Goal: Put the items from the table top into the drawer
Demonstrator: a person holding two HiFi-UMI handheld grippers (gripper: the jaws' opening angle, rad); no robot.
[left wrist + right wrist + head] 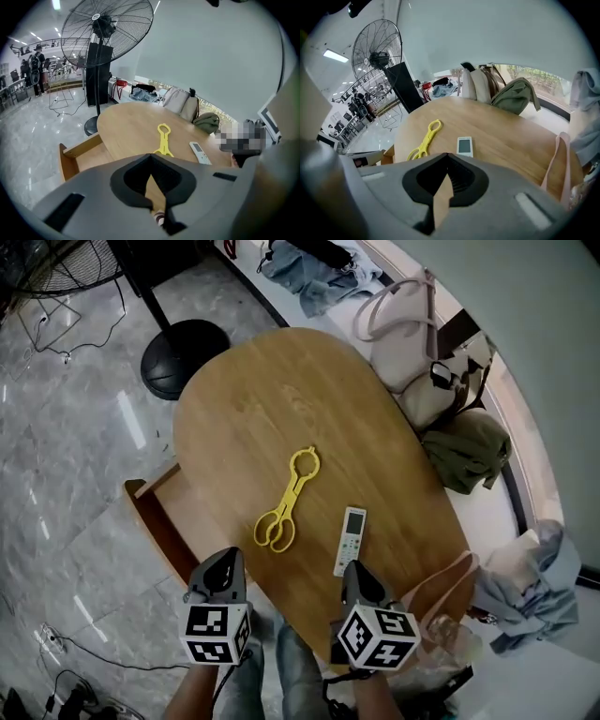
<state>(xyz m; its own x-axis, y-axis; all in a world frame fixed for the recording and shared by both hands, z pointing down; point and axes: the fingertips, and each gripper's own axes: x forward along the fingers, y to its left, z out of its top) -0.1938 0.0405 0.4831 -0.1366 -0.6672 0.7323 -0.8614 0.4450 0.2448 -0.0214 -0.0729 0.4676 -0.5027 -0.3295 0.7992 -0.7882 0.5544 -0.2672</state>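
oval table top (pixel 281 390): light wood, smooth, satin | open drawer (pixel 155 521): matching wood, matt | yellow scissor-shaped tongs (pixel 289 495): smooth plastic | white remote control (pixel 350 540): plastic | grey floor (pixel 75 446): glossy polished stone | olive bag (pixel 466 448): matt cloth

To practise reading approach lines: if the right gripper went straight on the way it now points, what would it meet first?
Probably the wooden table top near its near edge; the right gripper tilts steeply down at it. The white remote control lies just beyond, so depth is uncertain.
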